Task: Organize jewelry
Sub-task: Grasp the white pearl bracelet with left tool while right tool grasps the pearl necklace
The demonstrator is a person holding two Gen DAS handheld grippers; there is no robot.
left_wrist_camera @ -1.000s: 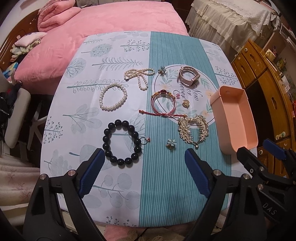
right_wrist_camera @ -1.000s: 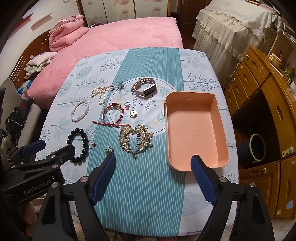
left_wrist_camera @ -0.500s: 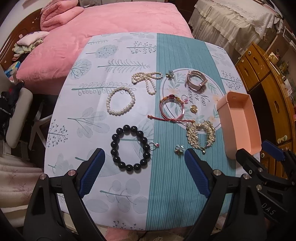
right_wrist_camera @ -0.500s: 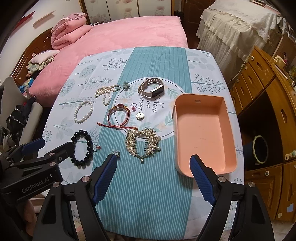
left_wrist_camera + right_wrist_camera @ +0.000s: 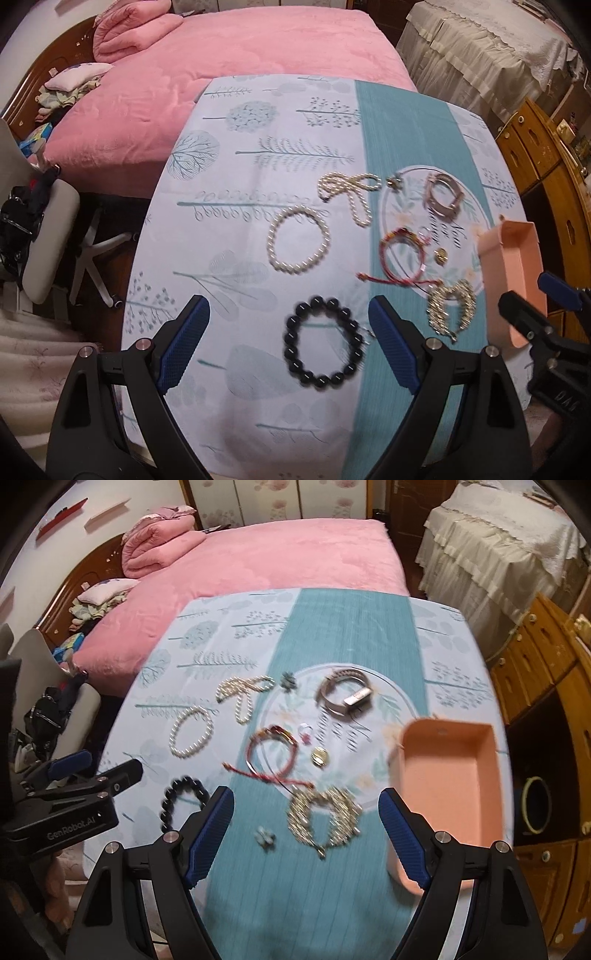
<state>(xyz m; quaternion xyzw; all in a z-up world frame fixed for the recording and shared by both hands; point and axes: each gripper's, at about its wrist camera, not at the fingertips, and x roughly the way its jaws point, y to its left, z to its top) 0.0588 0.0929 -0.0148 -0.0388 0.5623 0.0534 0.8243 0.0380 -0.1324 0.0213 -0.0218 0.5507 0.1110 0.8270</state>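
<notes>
The left tongs (image 5: pixel 288 347) stand spread wide and empty above the near edge of the worktop (image 5: pixel 258 147), with the black bead bracelet (image 5: pixel 322 344) lying on the cloth between their blue pads, not touched. The right tongs (image 5: pixel 306 834) are likewise spread and hold nothing; between their pads lie the gold leaf-shaped piece (image 5: pixel 325 818) and a small flower charm (image 5: pixel 265 837), both flat on the teal stripe. Just beyond these, toward the middle of the worktop, sit the red cord bracelet (image 5: pixel 271 755), a small gold coin-like charm (image 5: pixel 319 756) and a tiny pink ring (image 5: pixel 304 733). Further toward the far edge lie the watch (image 5: pixel 345 698), a second flower charm (image 5: pixel 289 681), the looped pearl strand (image 5: pixel 243 694) and, toward the left edge, the round pearl bracelet (image 5: pixel 190 736). The peach box (image 5: pixel 450 794) stands open at the near right corner, and nothing shows inside it. Judging from this, the sorting has not yet begun: every piece is still spread on the cloth, and all of them remain to be picked up and put away, presumably into the box.
</notes>
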